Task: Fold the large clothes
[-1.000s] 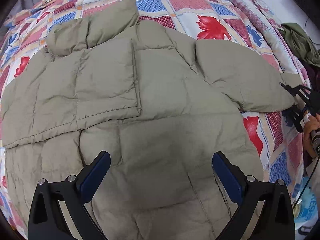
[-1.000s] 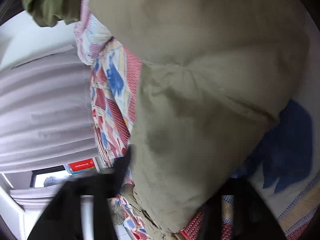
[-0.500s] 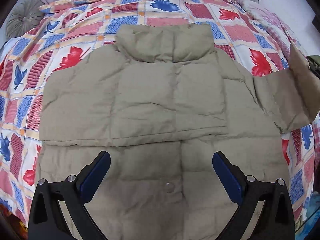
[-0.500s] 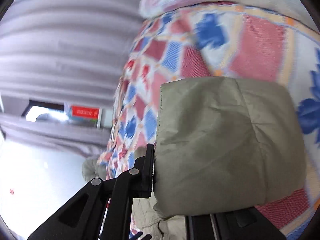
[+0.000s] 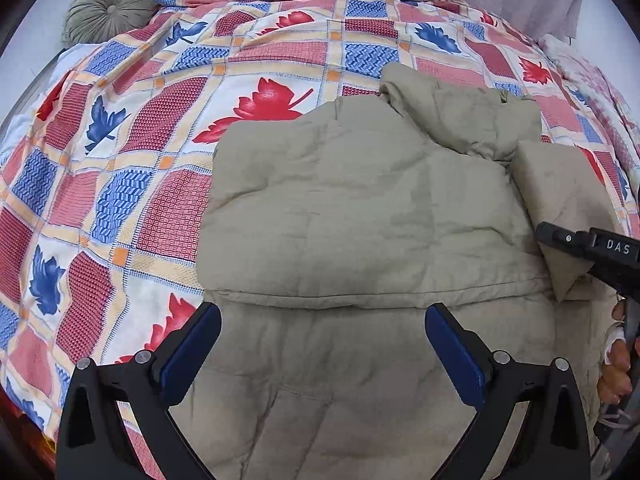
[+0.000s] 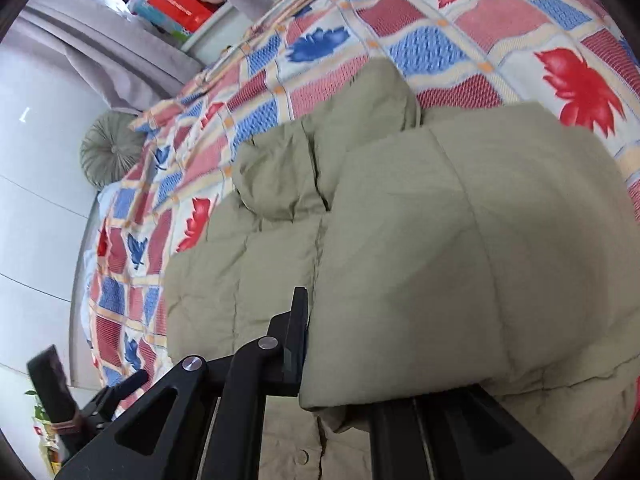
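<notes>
An olive puffer jacket (image 5: 360,216) lies flat on the patchwork bedspread, one sleeve folded across its chest. My left gripper (image 5: 322,344) hovers open and empty over the jacket's lower body. My right gripper (image 6: 344,364) is shut on the other sleeve (image 6: 460,264) near its cuff and holds it over the jacket's body. In the left wrist view the right gripper (image 5: 560,256) shows at the right edge with that sleeve (image 5: 560,188) in it. The hood (image 6: 316,152) lies bunched at the collar.
The patchwork bedspread (image 5: 160,140) with red and blue leaves covers the bed. A round grey-green cushion (image 5: 108,4) sits at the bed's far left corner. Grey curtains and a shelf with a red box (image 6: 176,4) stand behind the bed.
My right gripper has carried the sleeve up and over onto the jacket's body. My left gripper's view has swung left, still open above the jacket.
</notes>
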A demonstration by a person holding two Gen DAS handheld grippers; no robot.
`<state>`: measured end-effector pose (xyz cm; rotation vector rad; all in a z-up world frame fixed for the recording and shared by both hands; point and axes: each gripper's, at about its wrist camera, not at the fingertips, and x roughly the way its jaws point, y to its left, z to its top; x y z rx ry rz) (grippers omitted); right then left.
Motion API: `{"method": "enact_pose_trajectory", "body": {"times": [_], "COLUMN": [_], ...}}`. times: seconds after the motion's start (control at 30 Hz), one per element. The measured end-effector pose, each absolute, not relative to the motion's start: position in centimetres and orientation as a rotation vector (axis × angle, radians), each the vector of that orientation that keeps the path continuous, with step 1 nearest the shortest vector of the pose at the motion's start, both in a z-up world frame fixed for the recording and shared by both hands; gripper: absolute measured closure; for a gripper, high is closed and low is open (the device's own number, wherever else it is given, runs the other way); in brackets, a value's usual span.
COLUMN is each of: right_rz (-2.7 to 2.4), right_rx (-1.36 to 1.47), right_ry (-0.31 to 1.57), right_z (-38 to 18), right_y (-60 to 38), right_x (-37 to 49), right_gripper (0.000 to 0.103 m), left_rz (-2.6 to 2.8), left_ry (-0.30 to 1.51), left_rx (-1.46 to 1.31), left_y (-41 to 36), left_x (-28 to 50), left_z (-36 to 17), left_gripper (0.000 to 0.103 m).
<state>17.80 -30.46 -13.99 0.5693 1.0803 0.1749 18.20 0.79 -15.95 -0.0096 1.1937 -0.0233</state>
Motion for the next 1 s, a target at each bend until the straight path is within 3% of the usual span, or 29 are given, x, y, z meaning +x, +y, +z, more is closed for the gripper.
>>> {"method": "enact_pose_trajectory", "body": {"times": [0.13, 0.17, 0.23, 0.3, 0.37, 0.67, 0.73, 0.77, 0.8, 1.0], "right_rz": [0.114, 0.109, 0.114, 0.137, 0.149, -0.027, -0.045, -0.040, -0.022, 0.240], "right_rx": [0.577, 0.594, 0.655, 0.687, 0.679, 0.937, 1.015, 1.018, 0.996, 0.544], "right_ry": [1.156, 1.159, 1.157, 1.147, 1.120, 0.966, 0.947, 0.952, 0.947, 0.986], "right_z": [-17.3, -17.7, -17.6, -16.8, -15.3, -13.1, -13.4, -13.3, -12.8, -8.8], "right_y": [-29.7, -29.8, -30.4, -30.7, -30.8, -37.4, -38.5, -38.4, -37.9, -26.8], "right_x": [18.0, 18.0, 17.7, 17.2, 16.6, 13.9, 14.5, 15.1, 15.8, 18.7], "right_gripper": [0.090, 0.084, 0.072, 0.034, 0.030, 0.031, 0.055, 0.085, 0.092, 0.092], "left_rz": [-0.036, -0.042, -0.060, -0.083, -0.096, -0.082, -0.085, -0.087, -0.091, -0.139], "left_ry": [1.214, 1.218, 1.223, 1.222, 1.216, 1.171, 1.167, 1.166, 1.162, 1.140], "left_rx": [-0.022, -0.025, -0.035, -0.050, -0.064, -0.148, -0.173, -0.194, -0.225, -0.412], "left_y": [0.8, 0.6, 0.1, -0.3, -0.5, 2.5, 3.6, 4.1, 4.8, 7.0], "left_x": [18.3, 18.3, 18.4, 18.7, 18.9, 20.4, 20.7, 20.8, 20.9, 20.9], "left_z": [-17.1, -17.3, -17.6, -17.6, -17.4, -15.9, -15.7, -15.7, -15.6, -15.8], "left_gripper": [0.001, 0.001, 0.001, 0.001, 0.001, 0.001, 0.001, 0.001, 0.001, 0.001]}}
